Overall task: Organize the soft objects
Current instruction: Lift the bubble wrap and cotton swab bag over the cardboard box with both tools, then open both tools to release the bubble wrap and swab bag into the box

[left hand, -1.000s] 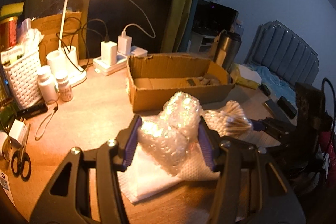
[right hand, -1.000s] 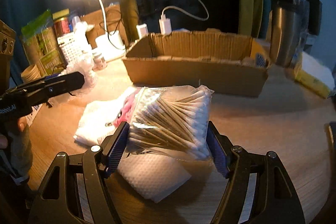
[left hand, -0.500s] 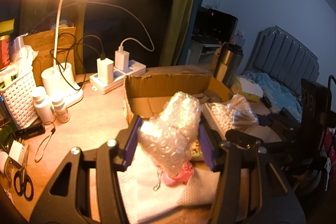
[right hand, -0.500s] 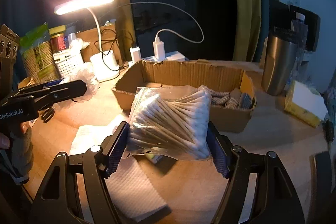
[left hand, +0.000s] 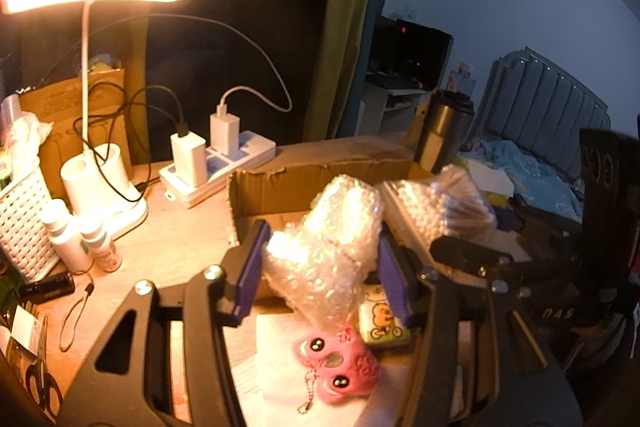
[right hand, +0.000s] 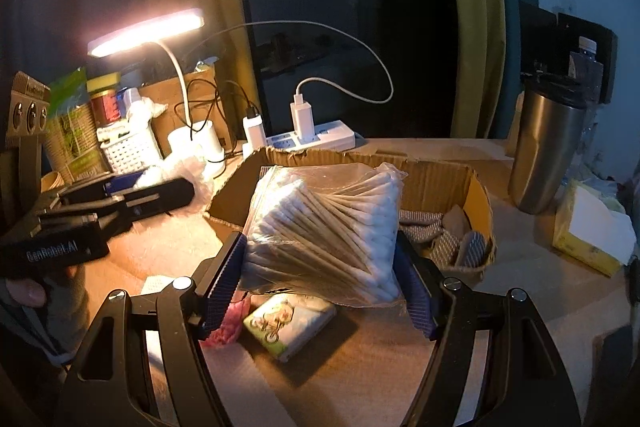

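Cardboard box (right hand: 436, 175) just beyond swab bag (right hand: 328, 227)

Wooden desk (right hand: 520, 267): cardboard box (right hand: 436, 171) centre frame, lamp base (left hand: 100, 187) and power strip (left hand: 224, 167) upper left (chargers plugged in), steel tumbler (right hand: 548, 155) right.

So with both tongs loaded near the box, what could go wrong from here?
The bubble wrap in the left tongs bulges well beyond the pads and may slip out. The swab bag in the right tongs sits close beside the left tongs, so they could collide over the cardboard box.
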